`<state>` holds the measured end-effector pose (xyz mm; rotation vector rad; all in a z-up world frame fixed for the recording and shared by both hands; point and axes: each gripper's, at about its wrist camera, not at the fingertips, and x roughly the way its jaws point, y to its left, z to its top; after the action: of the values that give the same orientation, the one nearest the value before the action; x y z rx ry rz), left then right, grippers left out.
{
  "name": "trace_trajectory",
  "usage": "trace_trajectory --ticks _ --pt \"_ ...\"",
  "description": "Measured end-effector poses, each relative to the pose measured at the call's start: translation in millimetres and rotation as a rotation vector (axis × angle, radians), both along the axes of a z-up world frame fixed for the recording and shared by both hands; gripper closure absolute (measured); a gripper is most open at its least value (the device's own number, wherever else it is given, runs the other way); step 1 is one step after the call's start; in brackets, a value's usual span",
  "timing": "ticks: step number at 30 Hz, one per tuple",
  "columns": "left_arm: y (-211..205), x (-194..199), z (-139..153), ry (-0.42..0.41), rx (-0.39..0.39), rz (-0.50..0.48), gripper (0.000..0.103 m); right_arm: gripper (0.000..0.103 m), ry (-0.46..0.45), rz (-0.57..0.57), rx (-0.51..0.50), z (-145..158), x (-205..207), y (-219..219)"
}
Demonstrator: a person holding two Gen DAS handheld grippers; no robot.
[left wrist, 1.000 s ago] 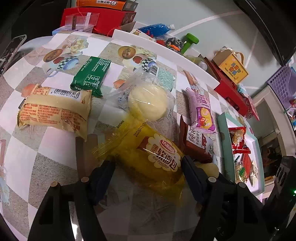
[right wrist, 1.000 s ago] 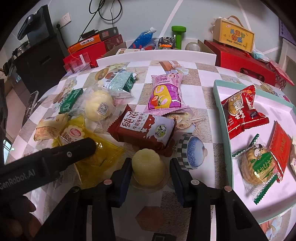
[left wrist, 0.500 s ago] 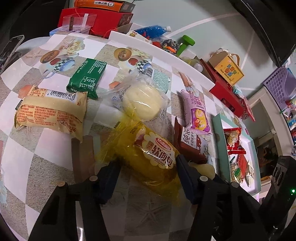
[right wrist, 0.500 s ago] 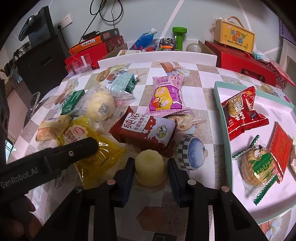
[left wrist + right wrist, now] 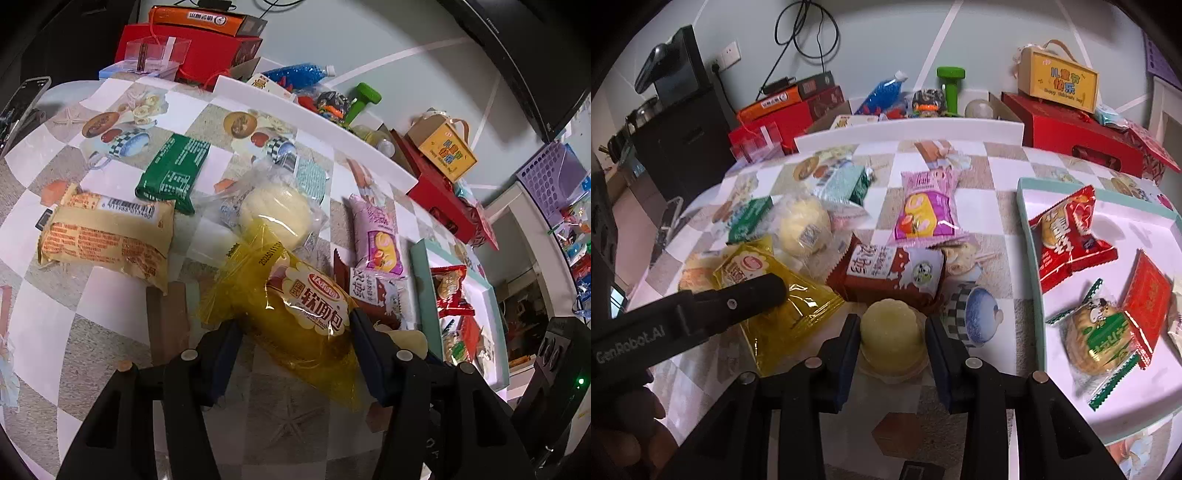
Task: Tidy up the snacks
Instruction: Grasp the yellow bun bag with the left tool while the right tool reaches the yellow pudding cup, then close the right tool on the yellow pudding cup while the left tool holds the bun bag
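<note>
My left gripper is shut on a yellow soft-bread packet, its fingers pressing both sides; the packet also shows in the right wrist view. My right gripper is shut on a pale yellow jelly cup, fingers touching its sides, on the checkered tablecloth. A teal-rimmed white tray at the right holds a red packet, a green-edged cookie packet and a flat red packet.
Loose snacks lie on the cloth: a brown milk-biscuit packet, a pink packet, a clear-wrapped bun, a green packet, a cream bread packet. Boxes, a bottle and toys line the back edge.
Both grippers have narrowed: the left onto the yellow bread packet, the right onto the jelly cup. Both have moved slightly forward.
</note>
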<state>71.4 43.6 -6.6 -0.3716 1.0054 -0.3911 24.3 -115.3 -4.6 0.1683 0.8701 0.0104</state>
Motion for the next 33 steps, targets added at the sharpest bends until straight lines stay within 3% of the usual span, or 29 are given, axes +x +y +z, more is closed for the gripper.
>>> trace_trajectory --ticks 7,9,17,28,32,33 --pt "5 -4 17 -0.044 -0.016 0.008 0.043 0.066 -0.054 0.003 0.013 16 -7 -2" --pt "6 -5 22 -0.059 -0.021 0.01 0.043 0.093 -0.086 0.006 0.028 24 -10 -4" --pt "8 -4 19 -0.046 -0.009 0.018 0.043 0.093 -0.054 -0.009 0.033 18 -7 -11" --pt "16 -2 3 0.008 0.011 0.041 0.043 0.09 -0.026 0.013 0.04 6 -1 -3" --pt "21 0 -1 0.023 0.015 0.053 0.043 0.063 -0.023 0.015 0.03 4 0 2" --pt "22 0 -3 0.03 0.019 0.056 0.043 0.062 -0.024 0.015 0.03 4 0 2"
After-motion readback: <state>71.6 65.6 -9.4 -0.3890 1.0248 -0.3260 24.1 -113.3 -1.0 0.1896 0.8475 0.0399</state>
